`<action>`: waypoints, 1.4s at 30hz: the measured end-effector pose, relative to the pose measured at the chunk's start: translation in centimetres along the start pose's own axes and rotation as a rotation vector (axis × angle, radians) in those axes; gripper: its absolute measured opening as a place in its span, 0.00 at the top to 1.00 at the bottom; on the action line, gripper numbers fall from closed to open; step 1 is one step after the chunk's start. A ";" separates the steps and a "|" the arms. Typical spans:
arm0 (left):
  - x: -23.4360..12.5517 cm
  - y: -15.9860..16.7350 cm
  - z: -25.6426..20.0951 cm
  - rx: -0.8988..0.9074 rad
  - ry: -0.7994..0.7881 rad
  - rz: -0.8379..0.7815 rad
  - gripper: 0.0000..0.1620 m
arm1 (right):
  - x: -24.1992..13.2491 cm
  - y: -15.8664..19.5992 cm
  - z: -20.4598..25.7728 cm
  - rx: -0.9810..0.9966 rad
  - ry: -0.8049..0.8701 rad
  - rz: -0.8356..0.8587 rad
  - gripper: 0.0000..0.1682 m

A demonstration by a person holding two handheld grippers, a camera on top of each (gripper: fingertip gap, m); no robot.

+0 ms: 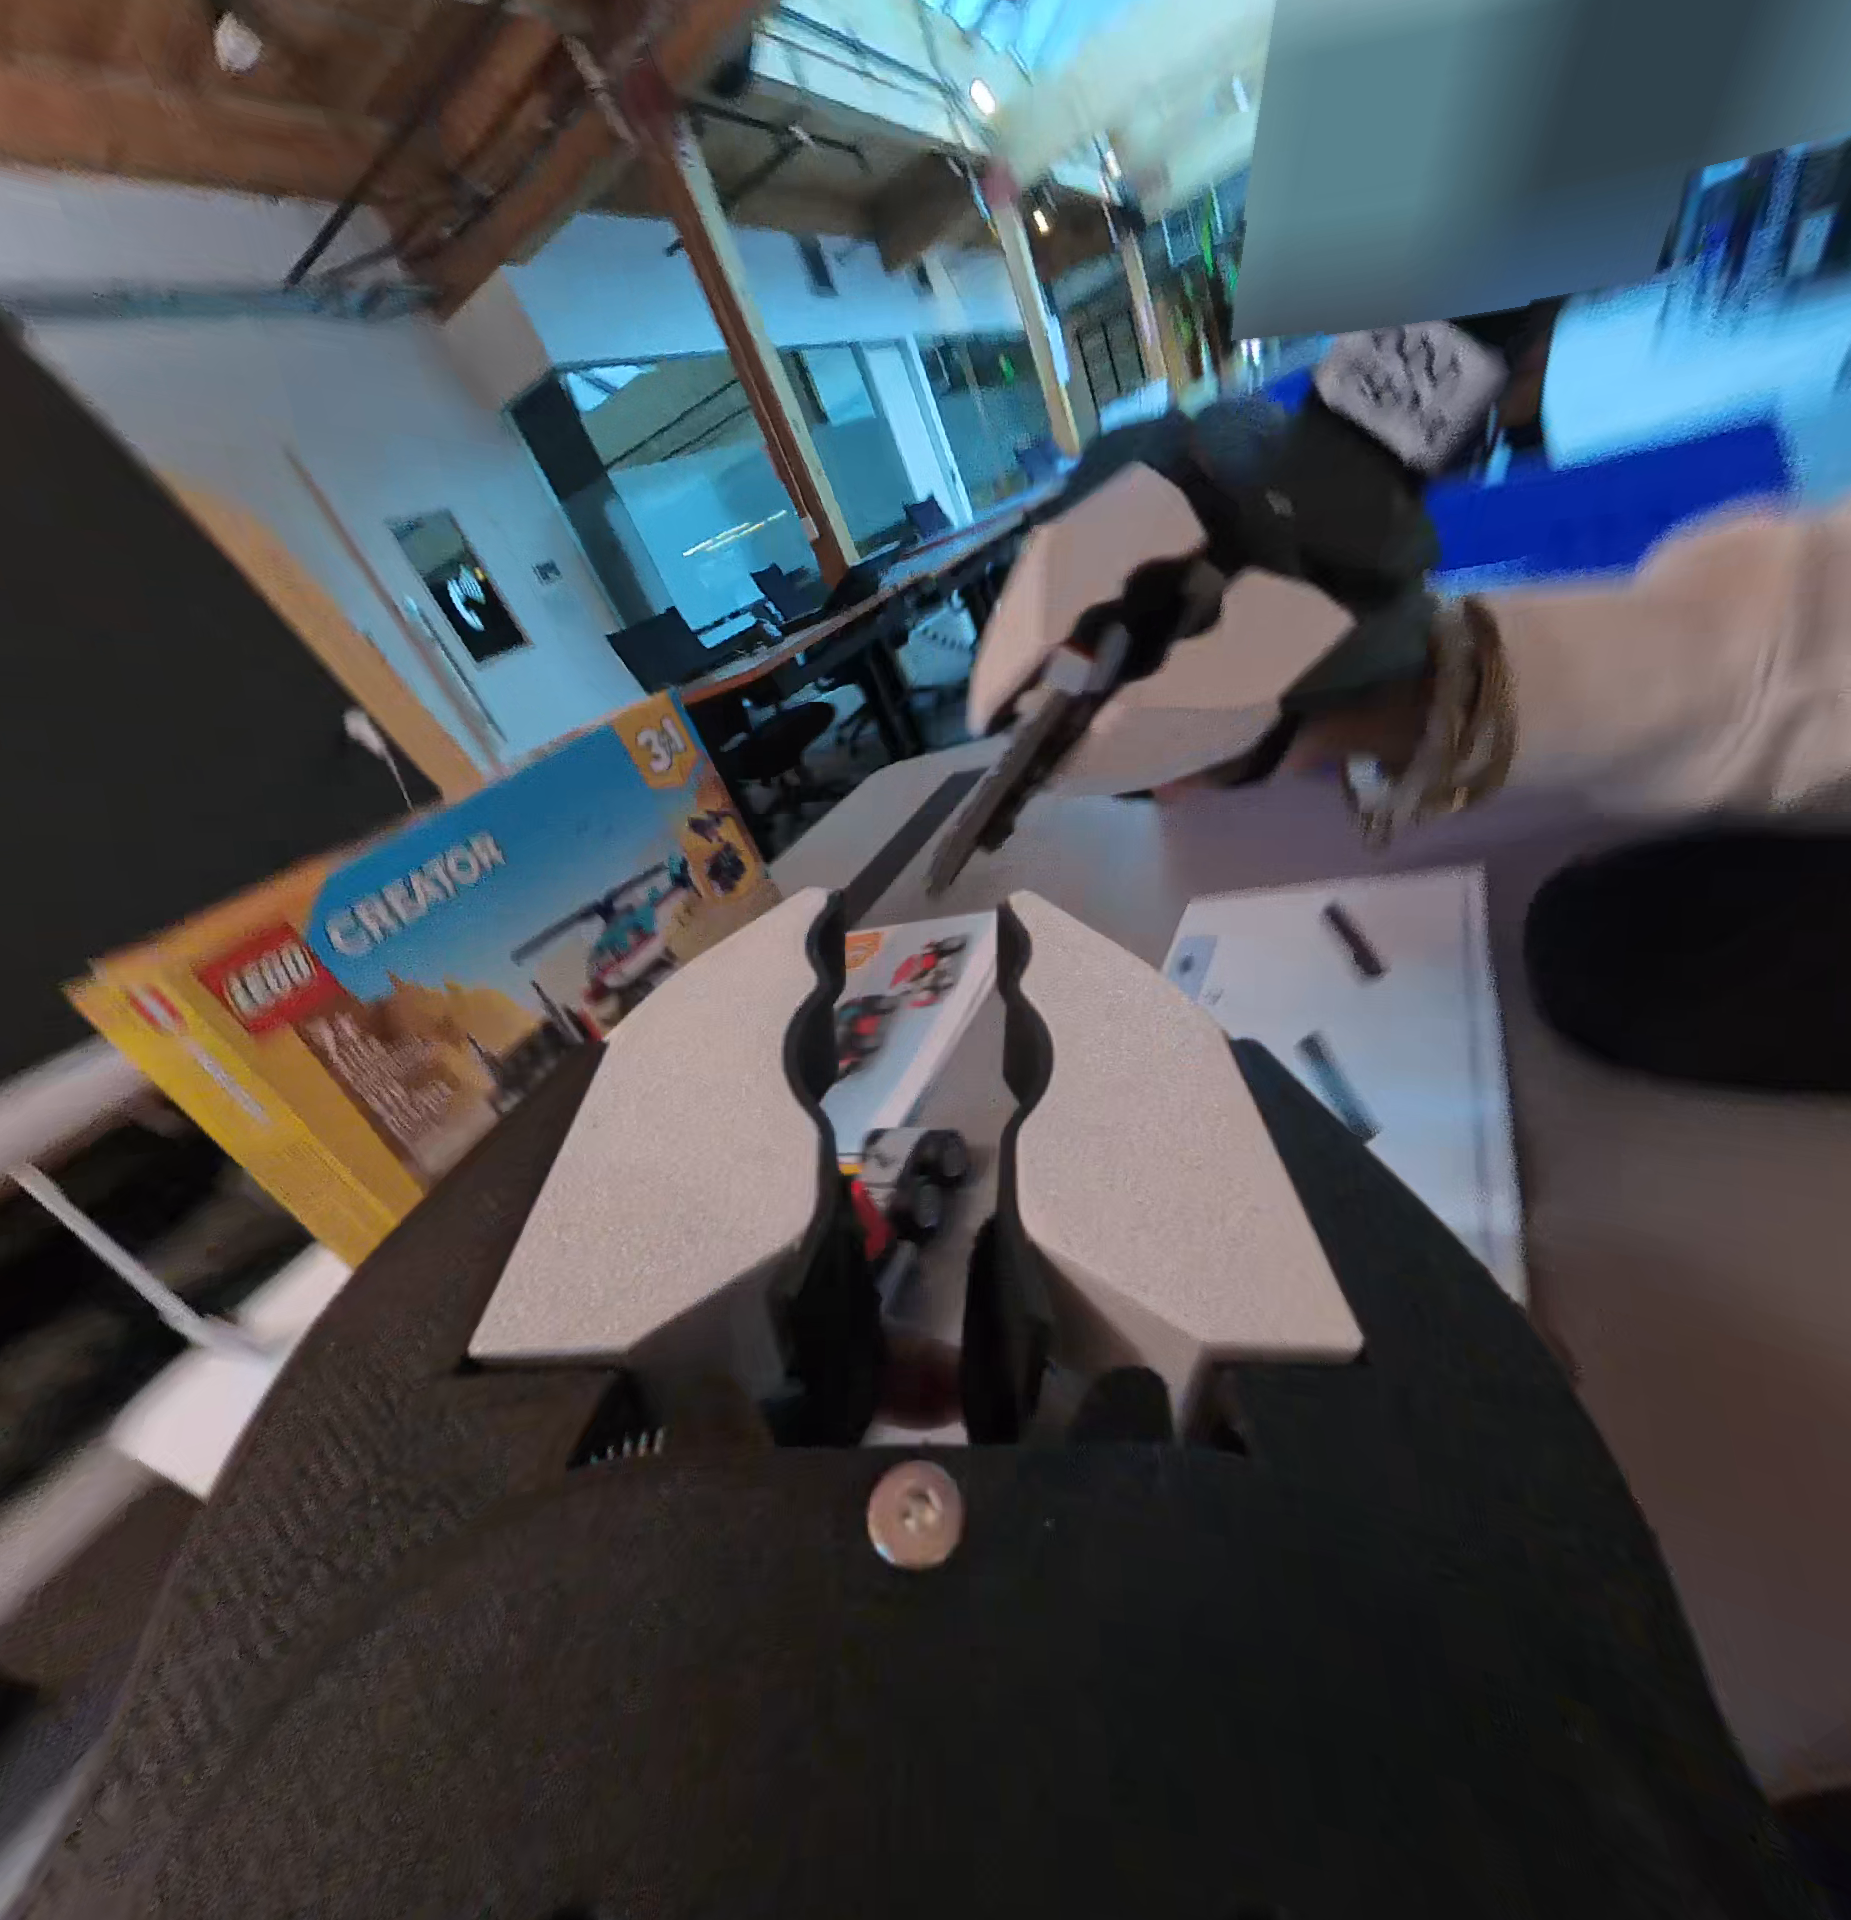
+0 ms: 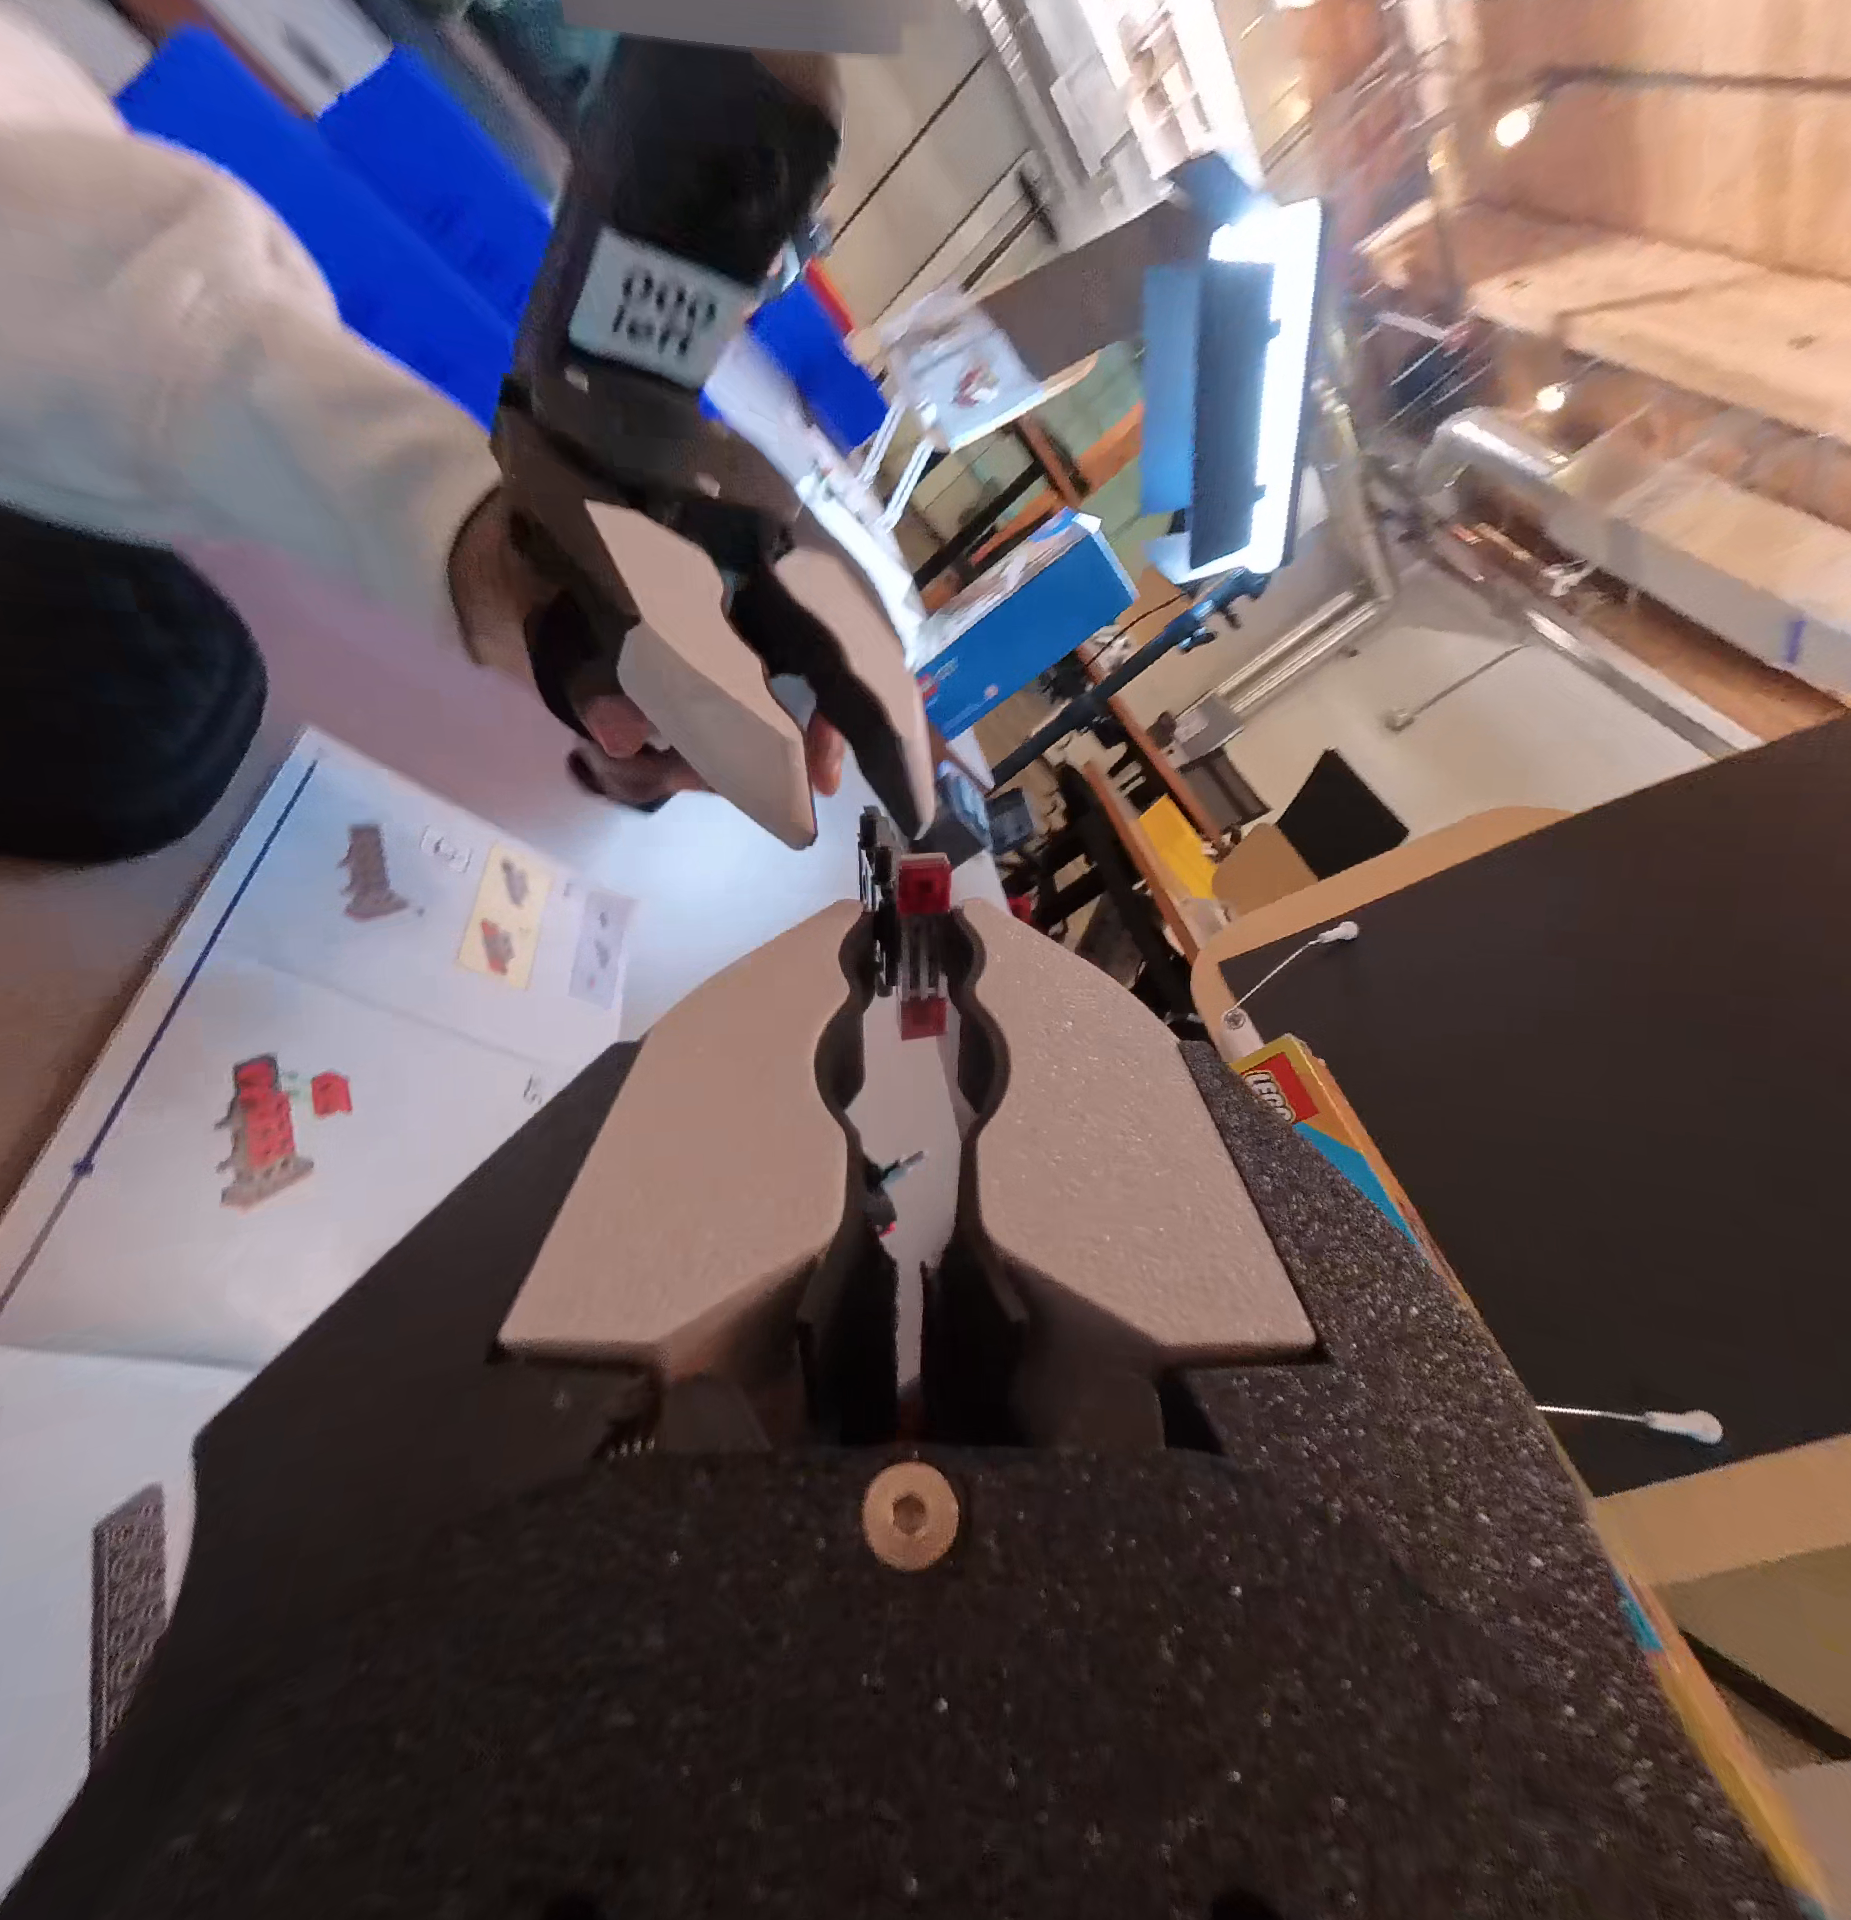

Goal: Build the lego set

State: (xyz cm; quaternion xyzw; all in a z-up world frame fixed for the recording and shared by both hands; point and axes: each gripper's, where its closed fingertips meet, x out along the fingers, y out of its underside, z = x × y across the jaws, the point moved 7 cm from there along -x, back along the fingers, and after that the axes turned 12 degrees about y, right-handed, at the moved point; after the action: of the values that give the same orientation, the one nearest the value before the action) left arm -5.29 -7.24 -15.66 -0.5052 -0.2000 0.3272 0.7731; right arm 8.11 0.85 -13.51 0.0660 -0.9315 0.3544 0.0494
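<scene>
On the pale table [image 1: 1160, 883], the biggest thing is the set's box [image 1: 422, 997], standing tilted at the left of the left wrist view. Next comes the open booklet [image 2: 308, 1039], lying flat with its step drawings of a red and dark build facing up; a dark plate [image 2: 126, 1600] lies loose beside it, and a few dark and red parts [image 1: 916, 1184] sit on the table under the left gripper.

The right gripper [image 2: 916, 920] is closed on the build [image 2: 921, 945], a thin dark plate with small red bricks, pinched at the very tips and held up off the table. The left gripper [image 1: 921, 909] has its jaws a narrow way apart with nothing between them, hovering close to the build's free end without touching it, as far as the blur allows.

The step in hand looks like a two-handed one: either passing the build across or steadying it to add a piece. To do it well, the right should keep its pinch firm and the plate still, while the left comes in square to the plate's flat faces, not its edge. The left should clamp on bare plate, clear of the red bricks, so no stud is knocked loose. A tip grip on so thin a piece may pivot, so any pressing should run straight along the studs.
</scene>
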 end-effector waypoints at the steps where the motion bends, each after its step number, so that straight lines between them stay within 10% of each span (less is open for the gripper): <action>1: -0.5 0.3 0.5 -0.122 -0.005 -0.051 0.82 | -0.1 0.0 -0.1 0.024 0.023 -0.012 0.93; 8: -4.2 2.5 3.2 -0.730 0.099 -0.409 0.78 | 0.9 2.3 3.4 -0.099 0.084 0.065 0.93; 42: -7.4 6.8 4.6 -0.808 -0.121 -0.176 0.78 | 0.9 6.3 8.3 -0.236 -0.270 0.285 0.92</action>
State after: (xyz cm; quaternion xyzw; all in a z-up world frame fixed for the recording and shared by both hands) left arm -15.50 -7.59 -19.81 -0.7287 -0.3997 0.1840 0.5248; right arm 5.83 -0.15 -23.70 -0.0256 -0.9645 0.2343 -0.1189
